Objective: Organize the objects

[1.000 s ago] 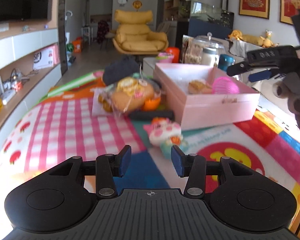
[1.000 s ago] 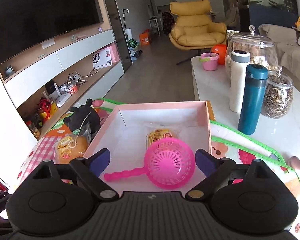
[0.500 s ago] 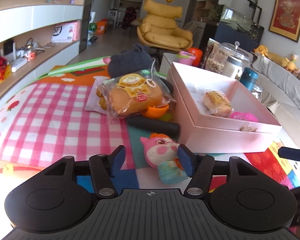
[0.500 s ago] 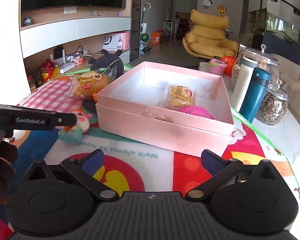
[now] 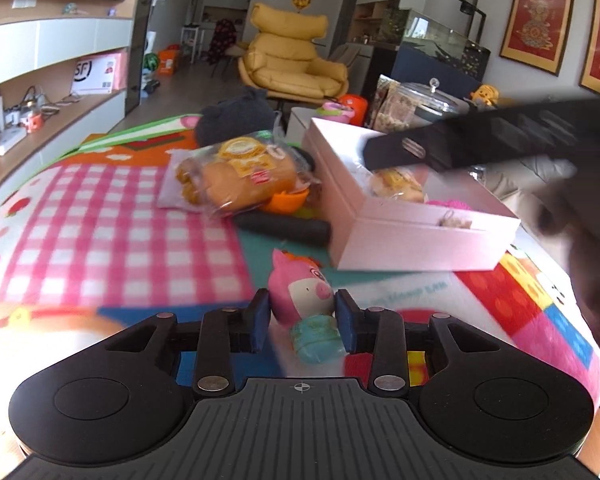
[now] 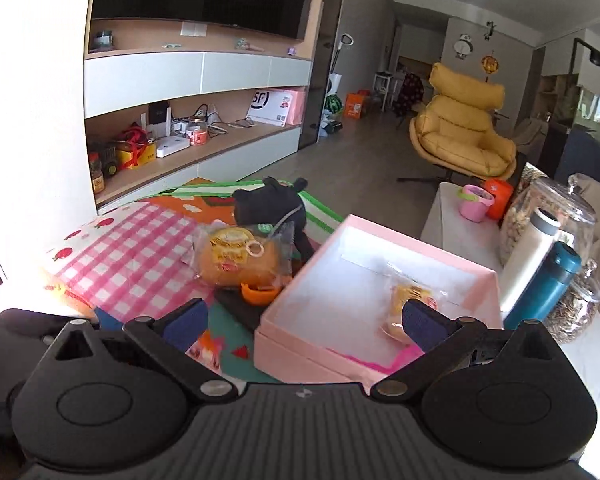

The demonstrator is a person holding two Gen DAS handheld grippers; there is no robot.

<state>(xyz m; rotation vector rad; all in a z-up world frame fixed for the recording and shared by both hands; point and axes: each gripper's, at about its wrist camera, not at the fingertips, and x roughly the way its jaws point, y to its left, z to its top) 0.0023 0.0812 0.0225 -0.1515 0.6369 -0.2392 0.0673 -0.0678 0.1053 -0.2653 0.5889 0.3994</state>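
- jaws of the left gripper (image 5: 302, 322) are closing around the pig toy (image 5: 300, 300); right gripper (image 6: 304, 322) gapes wide, empty.
- pickup step (judging); next, lift it into the pink box (image 5: 416, 244).

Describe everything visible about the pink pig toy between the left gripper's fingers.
The pig toy is a small soft-looking figure with a pink head, cream face, pink snout, an orange tuft on top and a pale blue-green body. It stands roughly upright on the colourful mat, facing right, between the pads of the left gripper, whose jaws are closing on its head. The pink box sits just behind, not touching.
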